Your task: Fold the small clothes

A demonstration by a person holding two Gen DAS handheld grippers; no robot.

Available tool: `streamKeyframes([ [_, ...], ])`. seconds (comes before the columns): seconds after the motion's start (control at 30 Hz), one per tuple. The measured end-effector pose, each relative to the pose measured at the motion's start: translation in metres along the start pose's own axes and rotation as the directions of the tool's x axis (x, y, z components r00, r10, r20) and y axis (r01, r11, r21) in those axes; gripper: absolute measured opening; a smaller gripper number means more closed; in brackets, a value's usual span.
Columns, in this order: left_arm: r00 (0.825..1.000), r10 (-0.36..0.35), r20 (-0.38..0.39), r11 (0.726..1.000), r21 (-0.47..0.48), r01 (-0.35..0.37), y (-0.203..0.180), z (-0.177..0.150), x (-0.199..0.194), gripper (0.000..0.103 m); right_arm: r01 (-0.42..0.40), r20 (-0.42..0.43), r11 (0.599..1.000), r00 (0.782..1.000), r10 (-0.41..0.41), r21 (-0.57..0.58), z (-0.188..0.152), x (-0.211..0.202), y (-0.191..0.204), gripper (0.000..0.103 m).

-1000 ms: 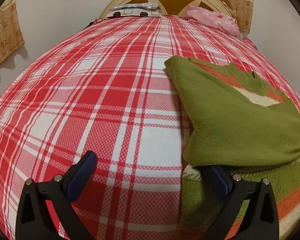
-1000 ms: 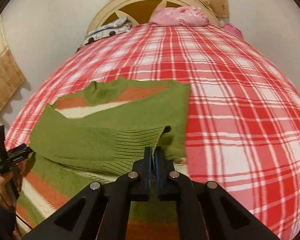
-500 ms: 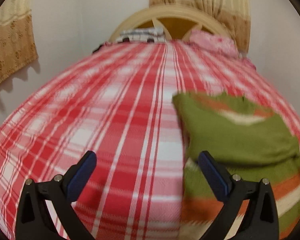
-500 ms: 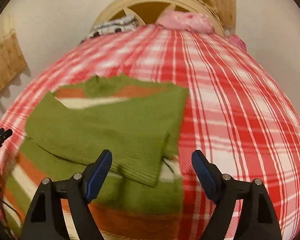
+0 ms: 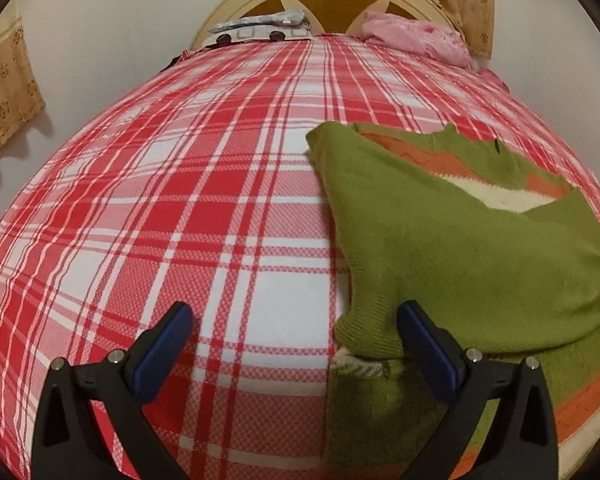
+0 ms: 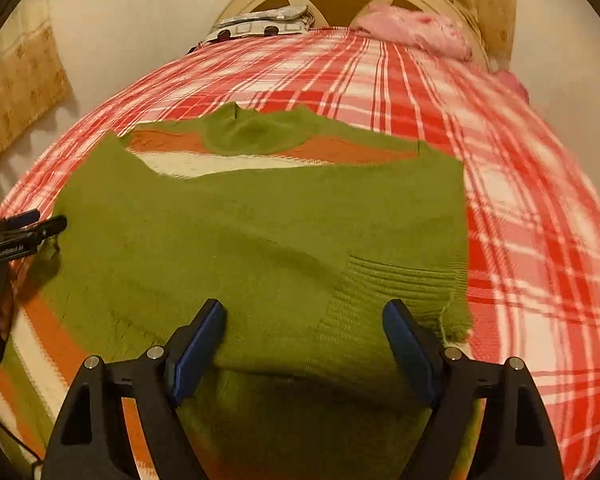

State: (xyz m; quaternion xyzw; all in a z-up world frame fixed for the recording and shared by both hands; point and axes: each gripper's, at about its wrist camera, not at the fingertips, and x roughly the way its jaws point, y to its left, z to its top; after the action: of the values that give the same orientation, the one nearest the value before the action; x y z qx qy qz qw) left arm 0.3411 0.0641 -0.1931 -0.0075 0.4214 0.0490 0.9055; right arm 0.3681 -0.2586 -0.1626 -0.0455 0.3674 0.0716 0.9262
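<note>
The sweater (image 6: 260, 240), green with orange and cream stripes, lies flat on the red plaid bedspread (image 5: 180, 200), both sleeves folded in across its body. The right gripper (image 6: 304, 344) hangs wide over its near middle, holding nothing, and the left gripper (image 5: 296, 344) is equally wide at its left edge. The sleeve step looks finished; next, each gripper likely needs a near hem corner to carry toward the far collar.

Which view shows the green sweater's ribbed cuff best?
The right wrist view: the ribbed cuff lies unobstructed between the open right tool. The left wrist view shows only a cuff edge beside a finger of the open left tool.
</note>
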Motion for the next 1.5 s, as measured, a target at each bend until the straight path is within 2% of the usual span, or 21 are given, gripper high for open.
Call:
streamKeyframes([
  [0.07, 1.0, 0.008, 0.007, 1.0, 0.006, -0.008, -0.001, 0.0, 0.001, 0.103, -0.05, 0.048, 0.998, 0.998, 0.049, 0.025, 0.0, -0.013, -0.001, 0.082],
  [0.1, 1.0, 0.01, 0.007, 1.0, 0.009, -0.01, -0.002, 0.0, 0.001, 0.103, -0.051, 0.049, 0.998, 0.998, 0.049, 0.028, -0.002, -0.013, -0.002, 0.082],
  [0.17, 1.0, 0.014, 0.009, 1.0, 0.012, -0.014, -0.002, 0.002, 0.001, 0.103, 0.012, -0.028, 1.0, 1.0, -0.012, 0.001, -0.007, 0.003, 0.0, 0.082],
  [0.2, 1.0, 0.019, 0.014, 1.0, 0.015, -0.02, -0.005, 0.001, -0.001, 0.103, 0.023, -0.007, 1.0, 1.0, -0.023, -0.007, -0.01, 0.005, 0.002, 0.082],
  [0.43, 0.998, 0.05, 0.037, 0.998, 0.043, -0.051, -0.009, -0.002, -0.007, 0.103, 0.012, -0.008, 0.999, 1.0, -0.012, 0.052, -0.016, 0.0, -0.007, 0.083],
  [0.7, 1.0, 0.003, 0.009, 1.0, 0.014, -0.003, -0.004, 0.0, -0.003, 0.103, 0.016, -0.011, 0.998, 1.0, -0.015, 0.065, -0.022, 0.003, -0.012, 0.084],
  [0.83, 0.999, 0.046, 0.029, 0.998, 0.049, -0.048, -0.013, -0.003, -0.01, 0.103, 0.021, -0.014, 0.998, 1.0, -0.02, 0.064, -0.022, 0.001, -0.011, 0.084],
  [0.97, 0.998, 0.053, 0.039, 0.996, 0.073, -0.055, -0.017, -0.008, -0.016, 0.103, 0.037, -0.001, 0.997, 0.999, -0.037, 0.067, -0.024, -0.004, -0.008, 0.084],
  [1.23, 1.0, -0.009, 0.017, 1.0, 0.024, 0.008, -0.007, -0.008, -0.011, 0.103, 0.041, 0.001, 0.997, 0.999, -0.041, 0.062, -0.029, -0.005, -0.007, 0.084],
  [1.33, 0.999, -0.03, 0.015, 1.0, -0.001, 0.03, -0.003, -0.007, -0.012, 0.103, 0.004, 0.01, 0.996, 1.0, -0.005, 0.088, -0.029, -0.005, -0.014, 0.085],
  [1.43, 0.996, -0.039, 0.079, 0.999, -0.026, 0.041, 0.003, -0.011, -0.031, 0.103, 0.01, 0.026, 0.995, 1.0, -0.012, 0.094, -0.03, -0.019, -0.011, 0.085],
  [1.5, 0.993, -0.073, 0.096, 0.996, -0.043, 0.077, 0.005, -0.017, -0.043, 0.103, 0.007, 0.026, 0.996, 1.0, -0.009, 0.085, -0.036, -0.028, -0.007, 0.085],
])
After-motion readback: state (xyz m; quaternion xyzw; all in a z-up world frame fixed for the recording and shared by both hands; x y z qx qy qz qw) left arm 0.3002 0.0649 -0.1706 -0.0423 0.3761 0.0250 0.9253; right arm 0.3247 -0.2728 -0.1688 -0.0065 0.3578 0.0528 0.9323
